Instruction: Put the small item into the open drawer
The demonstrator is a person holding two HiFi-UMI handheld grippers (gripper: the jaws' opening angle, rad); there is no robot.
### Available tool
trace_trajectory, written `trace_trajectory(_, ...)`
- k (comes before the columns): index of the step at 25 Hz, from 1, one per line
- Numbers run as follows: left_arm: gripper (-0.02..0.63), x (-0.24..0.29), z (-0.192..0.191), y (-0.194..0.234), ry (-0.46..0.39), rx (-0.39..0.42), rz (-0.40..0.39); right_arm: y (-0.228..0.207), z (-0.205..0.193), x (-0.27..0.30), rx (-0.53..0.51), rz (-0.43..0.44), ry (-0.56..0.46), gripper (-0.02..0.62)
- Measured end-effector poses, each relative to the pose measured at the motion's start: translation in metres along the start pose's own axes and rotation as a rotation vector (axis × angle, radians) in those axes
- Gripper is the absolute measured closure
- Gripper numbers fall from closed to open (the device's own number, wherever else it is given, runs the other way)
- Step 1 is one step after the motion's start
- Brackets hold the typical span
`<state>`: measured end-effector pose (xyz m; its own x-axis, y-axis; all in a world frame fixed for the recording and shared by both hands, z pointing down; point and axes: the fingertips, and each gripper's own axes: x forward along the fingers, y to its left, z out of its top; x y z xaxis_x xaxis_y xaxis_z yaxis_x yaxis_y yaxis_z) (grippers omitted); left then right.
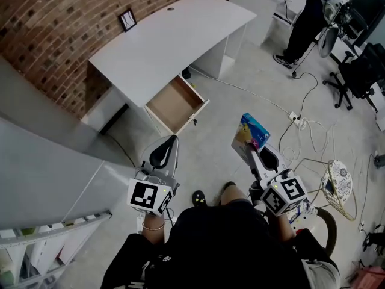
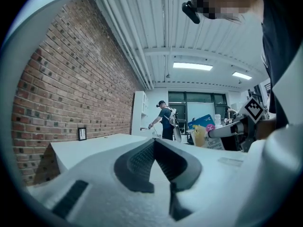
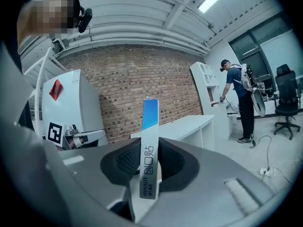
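A white desk (image 1: pixel 174 41) stands against the brick wall, and its wooden drawer (image 1: pixel 177 104) is pulled open toward me. My right gripper (image 1: pixel 260 155) is shut on a small flat box (image 1: pixel 251 132), blue and colourful, held above the floor to the right of the drawer. In the right gripper view the box (image 3: pixel 149 126) stands edge-on between the dark pads (image 3: pixel 125 162) of the right gripper (image 3: pixel 150 148). My left gripper (image 1: pixel 163 152) hangs below the drawer's front, jaws together and empty. In the left gripper view the left gripper (image 2: pixel 154 143) points at the desk (image 2: pixel 94 145), with the box (image 2: pixel 204 129) at the right.
A small picture frame (image 1: pixel 127 20) stands on the desk's back edge. A person (image 1: pixel 307 17) works at the far right. Cables and a power strip (image 1: pixel 298 122) lie on the floor, near a round wire stool (image 1: pixel 338 182) and an office chair (image 1: pixel 361 71). A grey shelf unit fills the left.
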<state>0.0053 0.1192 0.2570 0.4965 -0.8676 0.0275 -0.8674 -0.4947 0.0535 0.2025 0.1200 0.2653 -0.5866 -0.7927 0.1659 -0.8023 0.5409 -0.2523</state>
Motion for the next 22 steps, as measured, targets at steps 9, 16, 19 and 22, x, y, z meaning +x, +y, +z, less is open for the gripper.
trace_trajectory(9, 0.615, 0.000, -0.001, 0.037, 0.020, 0.017, 0.102, -0.005, 0.005, 0.053, 0.009, 0.081, 0.023, 0.500)
trace_trajectory(16, 0.615, 0.019, -0.001, 0.068, 0.018, 0.008, 0.261, -0.020, 0.019, 0.108, -0.009, 0.225, 0.051, 0.500)
trace_trajectory(19, 0.615, 0.035, 0.002, 0.076, 0.019, 0.010, 0.317, -0.038, 0.024, 0.129, -0.020, 0.273, 0.078, 0.502)
trace_trajectory(22, 0.615, 0.051, 0.005, 0.082, 0.022, 0.009, 0.368, -0.053, 0.031, 0.153, -0.025, 0.318, 0.100, 0.500)
